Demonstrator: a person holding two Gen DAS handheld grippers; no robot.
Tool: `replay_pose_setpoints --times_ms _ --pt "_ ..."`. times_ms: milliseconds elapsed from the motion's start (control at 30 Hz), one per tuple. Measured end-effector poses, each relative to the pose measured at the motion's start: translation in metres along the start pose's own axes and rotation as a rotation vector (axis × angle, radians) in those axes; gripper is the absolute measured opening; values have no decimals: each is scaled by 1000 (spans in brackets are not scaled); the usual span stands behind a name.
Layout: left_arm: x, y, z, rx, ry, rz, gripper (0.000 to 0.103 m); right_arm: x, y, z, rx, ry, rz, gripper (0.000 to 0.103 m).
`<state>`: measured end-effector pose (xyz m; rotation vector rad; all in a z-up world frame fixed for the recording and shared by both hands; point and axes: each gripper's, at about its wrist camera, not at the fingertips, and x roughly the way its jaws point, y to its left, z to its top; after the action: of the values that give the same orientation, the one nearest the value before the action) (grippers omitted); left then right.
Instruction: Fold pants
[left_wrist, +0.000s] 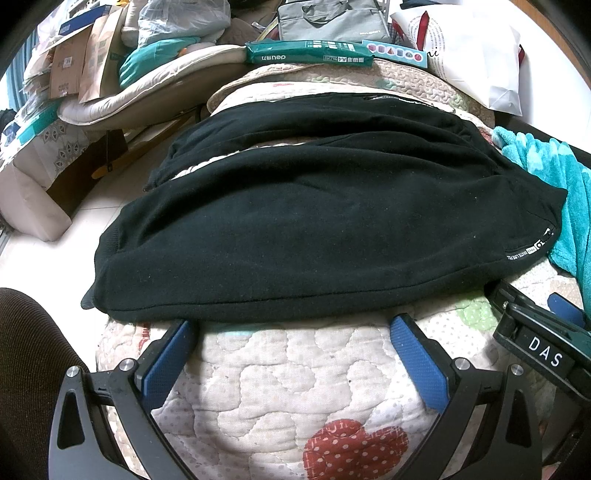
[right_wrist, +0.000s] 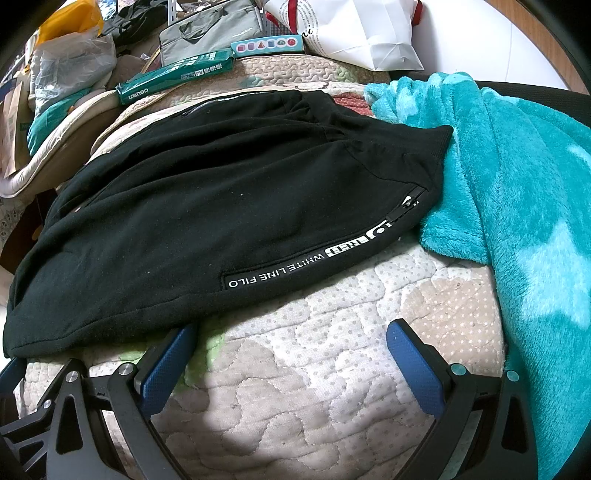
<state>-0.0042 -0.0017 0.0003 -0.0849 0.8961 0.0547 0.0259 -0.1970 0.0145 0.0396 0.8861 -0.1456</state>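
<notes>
Black pants (left_wrist: 314, 221) lie folded over on a quilted pad (left_wrist: 295, 384), with white lettering near the waist at the right. They also show in the right wrist view (right_wrist: 207, 206). My left gripper (left_wrist: 293, 325) is open and empty, fingertips at the near edge of the pants. My right gripper (right_wrist: 291, 332) is open and empty, just short of the near edge, by the lettered strip (right_wrist: 280, 273). The right gripper's body (left_wrist: 535, 332) shows at the right of the left wrist view.
A teal fleece blanket (right_wrist: 517, 184) lies to the right, touching the waistband. A green paper pack (left_wrist: 310, 53), a grey bag (left_wrist: 332, 18) and a white bag (left_wrist: 476, 55) sit behind. Cardboard and cushions (left_wrist: 74, 74) pile at the left over the floor.
</notes>
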Motion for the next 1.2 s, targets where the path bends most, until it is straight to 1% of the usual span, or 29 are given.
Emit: replay_pose_setpoints --times_ms 200,267,400,467,567,633,700,733,800,833,867,900,967,1067,1100,1200 --pt "-1 0 0 8 9 -4 103 0 0 0 0 1 1 103" --pt "-4 1 2 9 27 -23 103 0 0 0 -2 10 5 103" --pt "-10 4 6 42 69 -56 103 6 -3 6 -12 46 21 103" --pt "-10 6 5 51 72 -71 103 7 -2 8 -10 92 21 103" --pt "-10 6 5 62 73 -63 103 14 0 15 -7 166 5 103" --pt "-10 4 6 82 85 -54 103 15 0 16 -16 166 6 103" --pt "-13 2 7 113 87 -21 103 14 1 17 -30 157 12 103" --pt "-19 0 8 142 69 9 103 14 1 17 -38 148 19 103" --pt "-31 -3 7 188 13 38 101 12 0 16 -53 129 32 103" --pt "-41 -4 9 206 -25 34 101 10 0 15 -57 126 34 103" --pt "-47 -3 11 208 -45 25 101 9 0 14 -59 129 36 103" --pt "-57 -2 15 205 -77 6 101 9 -1 15 -59 136 39 103" --pt "-74 3 23 199 -139 -8 101 7 -5 17 -44 153 47 103" --pt "-96 9 40 186 -222 -26 101 -2 -16 15 3 150 62 103" --pt "-102 13 45 172 -244 -30 101 -5 -19 15 13 142 64 103" --pt "-111 22 58 139 -270 -35 101 -19 -24 21 39 92 64 101"
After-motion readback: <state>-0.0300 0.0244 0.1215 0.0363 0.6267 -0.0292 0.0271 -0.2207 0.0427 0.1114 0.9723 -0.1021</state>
